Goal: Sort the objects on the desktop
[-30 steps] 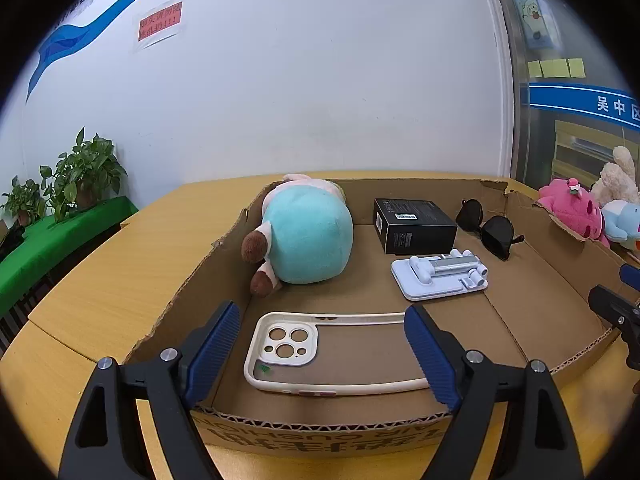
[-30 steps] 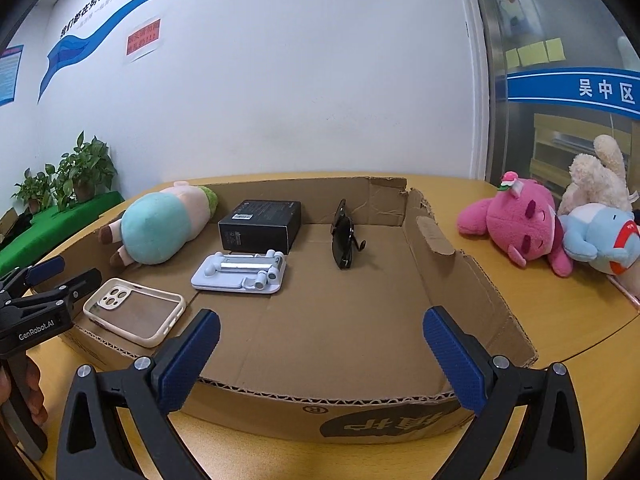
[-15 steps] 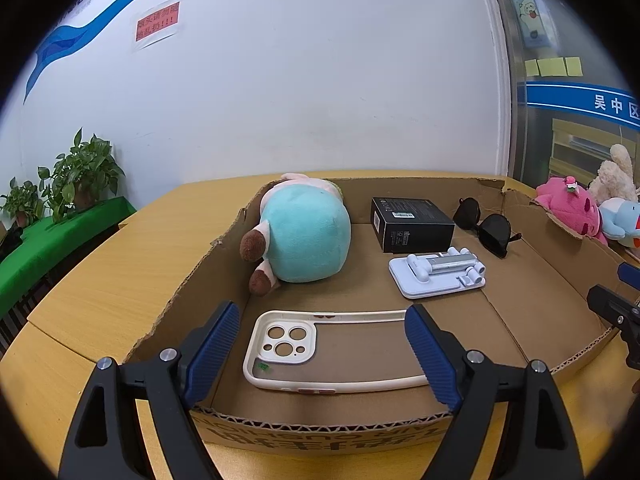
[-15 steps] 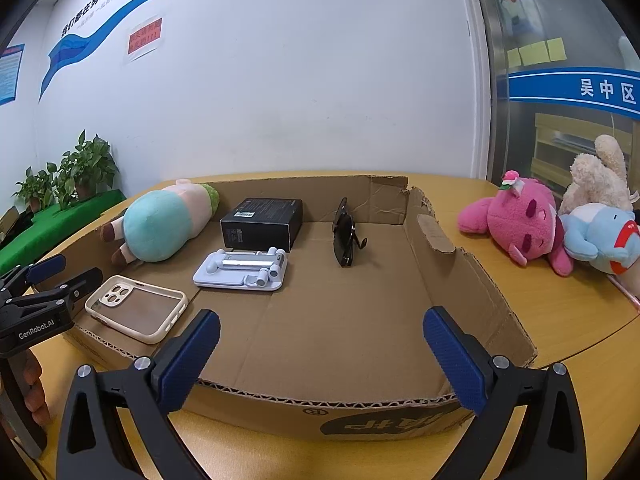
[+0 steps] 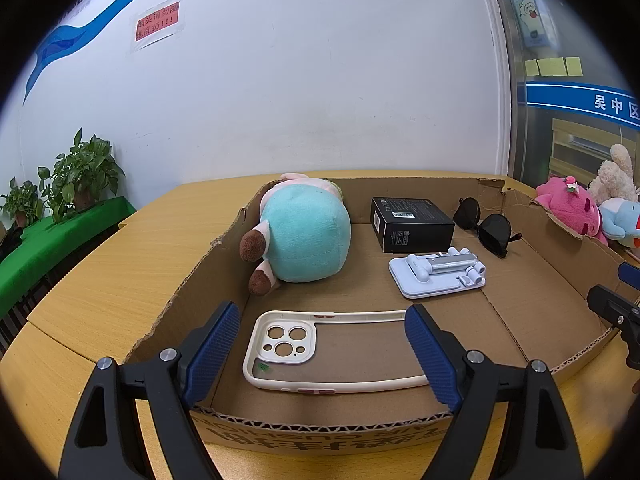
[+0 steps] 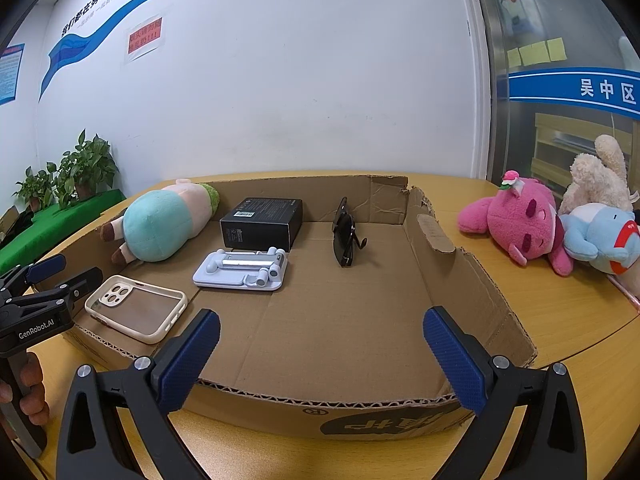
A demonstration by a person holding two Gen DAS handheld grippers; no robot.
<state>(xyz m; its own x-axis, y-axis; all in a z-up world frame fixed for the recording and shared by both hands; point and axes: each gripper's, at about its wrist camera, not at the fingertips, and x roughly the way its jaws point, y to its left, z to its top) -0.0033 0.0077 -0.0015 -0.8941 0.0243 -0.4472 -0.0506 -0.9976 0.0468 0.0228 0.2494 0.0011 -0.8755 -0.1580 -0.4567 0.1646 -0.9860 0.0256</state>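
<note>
Cardboard tray (image 6: 472,280) holds 5 objects.

The box (image 6: 460,276) floor lies bare from 6 o'clock out to its right wall, open from above past the low front wall. Toward 12 stand the sunglasses (image 6: 345,236); toward 10, the stand (image 6: 242,270) and black carton (image 6: 262,222); at 9, the case (image 6: 136,307) and plush (image 6: 160,226) fill the left side.
</note>
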